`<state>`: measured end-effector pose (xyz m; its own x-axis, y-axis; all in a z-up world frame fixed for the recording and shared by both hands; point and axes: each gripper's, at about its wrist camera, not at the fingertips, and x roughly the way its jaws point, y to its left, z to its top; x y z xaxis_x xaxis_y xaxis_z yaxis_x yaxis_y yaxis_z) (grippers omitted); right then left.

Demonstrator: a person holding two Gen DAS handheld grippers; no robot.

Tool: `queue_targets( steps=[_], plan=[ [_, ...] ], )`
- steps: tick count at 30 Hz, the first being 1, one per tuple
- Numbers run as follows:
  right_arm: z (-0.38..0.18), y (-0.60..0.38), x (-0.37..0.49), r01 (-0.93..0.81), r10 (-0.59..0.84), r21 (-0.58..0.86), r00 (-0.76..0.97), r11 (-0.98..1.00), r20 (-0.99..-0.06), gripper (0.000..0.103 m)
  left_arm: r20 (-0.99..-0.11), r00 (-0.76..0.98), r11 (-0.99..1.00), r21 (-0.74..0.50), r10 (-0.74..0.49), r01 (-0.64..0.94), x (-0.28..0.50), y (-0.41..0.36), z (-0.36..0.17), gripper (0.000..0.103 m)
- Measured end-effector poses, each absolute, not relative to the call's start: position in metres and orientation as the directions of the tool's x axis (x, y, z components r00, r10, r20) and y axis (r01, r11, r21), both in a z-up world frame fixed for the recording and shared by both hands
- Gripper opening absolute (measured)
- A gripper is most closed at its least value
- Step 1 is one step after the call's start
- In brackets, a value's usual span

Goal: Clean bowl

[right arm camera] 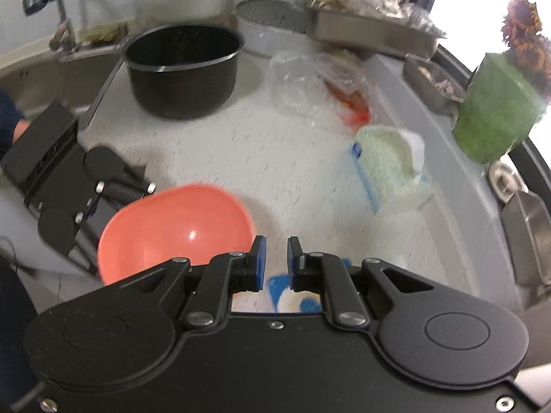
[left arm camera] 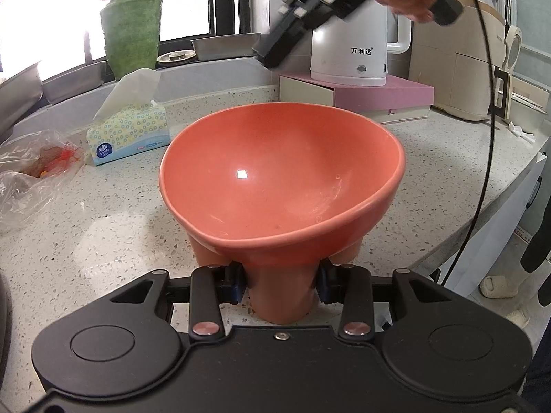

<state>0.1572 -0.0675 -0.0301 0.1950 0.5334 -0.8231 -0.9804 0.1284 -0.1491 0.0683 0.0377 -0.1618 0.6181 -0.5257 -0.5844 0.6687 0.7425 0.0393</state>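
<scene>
Seemingly steadied for wiping: coral bowl (left arm camera: 280, 179) pinched by one leg in left gripper (left arm camera: 280, 284) jaws, tipped toward twelve o'clock; right gripper (right arm camera: 273, 263), jaws narrowly parted, empty, above the table (left arm camera: 103, 241).

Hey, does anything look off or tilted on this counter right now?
Yes. The bowl sits tipped, its opening leaning toward the left tool, which clamps one of its stubby legs. A few faint smears show on its inner wall. A crumpled plastic bag with red scraps lies loose beside the tissue box.
</scene>
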Motion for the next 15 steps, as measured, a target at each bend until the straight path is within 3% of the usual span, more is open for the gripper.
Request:
queue_targets(
  steps=[12, 15],
  plan=[
    [-0.041, -0.098, 0.101, -0.992, 0.531, -0.114, 0.121, 0.048, -0.838, 0.015, -0.59, 0.641, 0.761, 0.067, -0.491, 0.645, 0.066, 0.034, -0.161, 0.039],
    [-0.046, -0.107, 0.089, -0.99, 0.535, -0.126, 0.141, 0.065, -0.833, 0.017, -0.596, 0.654, 0.779, 0.077, -0.465, 0.623, 0.066, 0.032, -0.16, 0.045]
  ],
)
